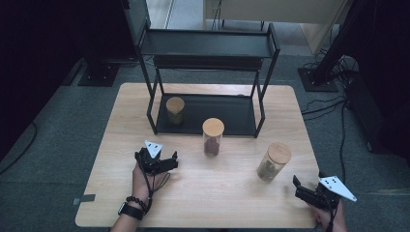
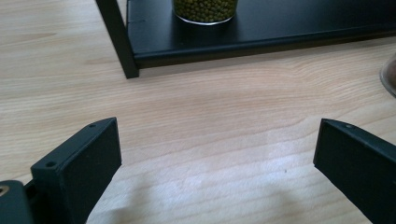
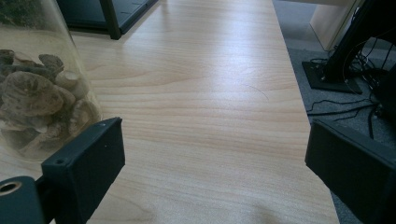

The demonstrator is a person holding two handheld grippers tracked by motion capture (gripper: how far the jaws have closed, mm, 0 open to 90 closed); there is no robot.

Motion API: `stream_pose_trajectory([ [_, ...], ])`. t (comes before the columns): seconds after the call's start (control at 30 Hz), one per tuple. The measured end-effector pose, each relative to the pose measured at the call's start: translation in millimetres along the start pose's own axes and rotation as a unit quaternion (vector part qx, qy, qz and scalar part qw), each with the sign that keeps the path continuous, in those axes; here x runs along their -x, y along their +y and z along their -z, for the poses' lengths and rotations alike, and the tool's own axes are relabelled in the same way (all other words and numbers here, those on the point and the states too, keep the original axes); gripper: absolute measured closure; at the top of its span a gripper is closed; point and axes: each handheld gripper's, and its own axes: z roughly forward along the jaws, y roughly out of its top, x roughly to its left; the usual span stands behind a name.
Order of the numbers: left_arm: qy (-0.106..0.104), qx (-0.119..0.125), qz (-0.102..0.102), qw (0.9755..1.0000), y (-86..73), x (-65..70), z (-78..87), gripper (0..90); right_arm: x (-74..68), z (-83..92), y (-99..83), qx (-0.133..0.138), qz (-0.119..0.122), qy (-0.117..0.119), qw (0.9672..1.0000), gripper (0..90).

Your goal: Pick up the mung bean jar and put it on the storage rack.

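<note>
Lower left of the high view, the left gripper [image 1: 167, 162] gapes wide over bare table [image 1: 203, 193]; the middle jar [image 1: 212, 137] stands at centre, right of it. At lower right, the right gripper [image 1: 302, 186] is also wide and empty, near the rightmost jar [image 1: 273, 162].

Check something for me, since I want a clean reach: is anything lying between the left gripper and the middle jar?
Nothing visible: bare table lies between the open left gripper and the middle jar. The rack stands farther back.
</note>
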Motion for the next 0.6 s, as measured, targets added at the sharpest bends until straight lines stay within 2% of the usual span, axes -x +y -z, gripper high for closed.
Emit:
stream_pose_trajectory([
  [0.6, 0.004, -0.002, 0.003, 1.0000, -11.3, -15.7, 15.8, 1.1, -0.5, 0.2, 0.0, -0.001, 0.002, -0.003, 1.0000, 4.7],
])
